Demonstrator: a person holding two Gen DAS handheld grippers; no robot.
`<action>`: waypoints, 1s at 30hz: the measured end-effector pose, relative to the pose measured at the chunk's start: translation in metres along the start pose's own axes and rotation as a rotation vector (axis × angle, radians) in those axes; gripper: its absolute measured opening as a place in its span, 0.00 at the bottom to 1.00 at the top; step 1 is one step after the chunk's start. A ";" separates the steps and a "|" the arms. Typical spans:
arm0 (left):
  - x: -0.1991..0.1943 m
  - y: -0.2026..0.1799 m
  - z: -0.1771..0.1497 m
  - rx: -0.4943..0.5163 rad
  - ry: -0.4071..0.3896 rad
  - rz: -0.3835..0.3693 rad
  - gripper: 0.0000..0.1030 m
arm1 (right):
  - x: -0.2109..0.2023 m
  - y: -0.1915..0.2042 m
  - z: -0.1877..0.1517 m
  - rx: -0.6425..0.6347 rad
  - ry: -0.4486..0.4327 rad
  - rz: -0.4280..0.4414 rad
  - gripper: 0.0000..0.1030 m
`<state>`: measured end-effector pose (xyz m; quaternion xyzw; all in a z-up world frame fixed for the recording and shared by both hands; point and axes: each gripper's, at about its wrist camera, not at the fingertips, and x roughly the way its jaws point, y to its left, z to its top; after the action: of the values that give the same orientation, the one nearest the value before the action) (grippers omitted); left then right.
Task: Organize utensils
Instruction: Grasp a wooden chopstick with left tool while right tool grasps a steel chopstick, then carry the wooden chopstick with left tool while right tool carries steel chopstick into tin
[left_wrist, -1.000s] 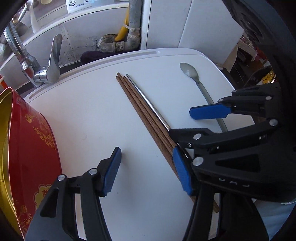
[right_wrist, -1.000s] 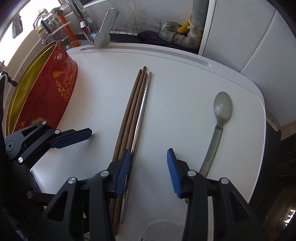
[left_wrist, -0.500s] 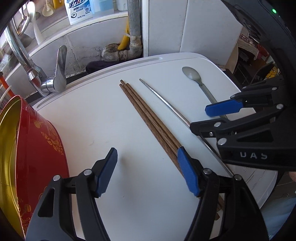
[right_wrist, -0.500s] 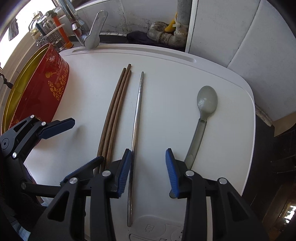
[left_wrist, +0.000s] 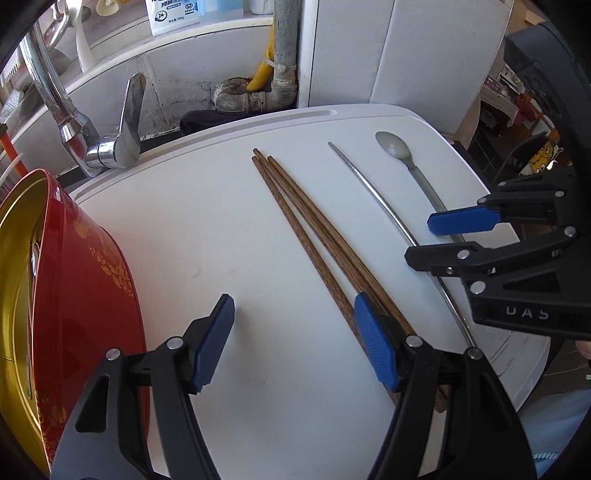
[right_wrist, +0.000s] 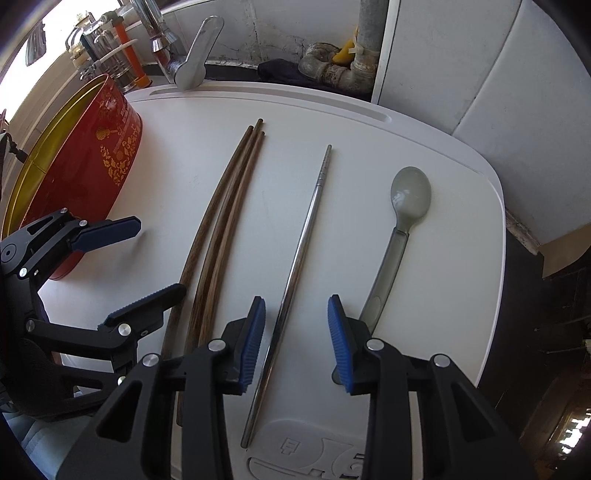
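Three wooden chopsticks (left_wrist: 314, 225) (right_wrist: 221, 206) lie together on the white board (left_wrist: 184, 221). A metal chopstick (right_wrist: 314, 206) (left_wrist: 373, 192) lies apart to their right, and a grey spoon (right_wrist: 410, 192) (left_wrist: 393, 146) lies further right. My right gripper (right_wrist: 295, 306) (left_wrist: 421, 240) points down over the metal chopstick's near half. Its jaws are closing with the chopstick between them, and a gap shows on both sides. My left gripper (left_wrist: 293, 301) (right_wrist: 159, 256) stands open over bare board, its right finger over the wooden chopsticks' near ends.
A red and gold tin (left_wrist: 85, 266) (right_wrist: 92, 158) stands on the board's left edge. A chrome faucet (left_wrist: 122, 122) (right_wrist: 192, 62) and pipes rise behind the board. The board's right edge drops off beyond the spoon.
The metal chopstick has slid right, away from the wooden ones, and now lies separate. My right gripper went right with it. My left gripper's jaws have spread a little wider.
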<state>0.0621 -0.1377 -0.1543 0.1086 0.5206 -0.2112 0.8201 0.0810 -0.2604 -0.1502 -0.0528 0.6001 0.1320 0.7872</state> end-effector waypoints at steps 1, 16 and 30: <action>0.004 -0.003 0.000 0.010 0.021 0.010 0.65 | 0.000 0.002 -0.001 -0.009 0.000 -0.008 0.35; -0.013 0.019 -0.004 -0.154 0.049 -0.056 0.06 | -0.028 0.014 -0.015 0.039 -0.054 -0.031 0.05; -0.076 0.029 -0.030 -0.235 -0.042 -0.047 0.06 | -0.077 0.039 -0.045 0.063 -0.154 0.037 0.05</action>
<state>0.0232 -0.0826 -0.1004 -0.0050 0.5269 -0.1697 0.8328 0.0099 -0.2451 -0.0855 -0.0066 0.5425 0.1310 0.8298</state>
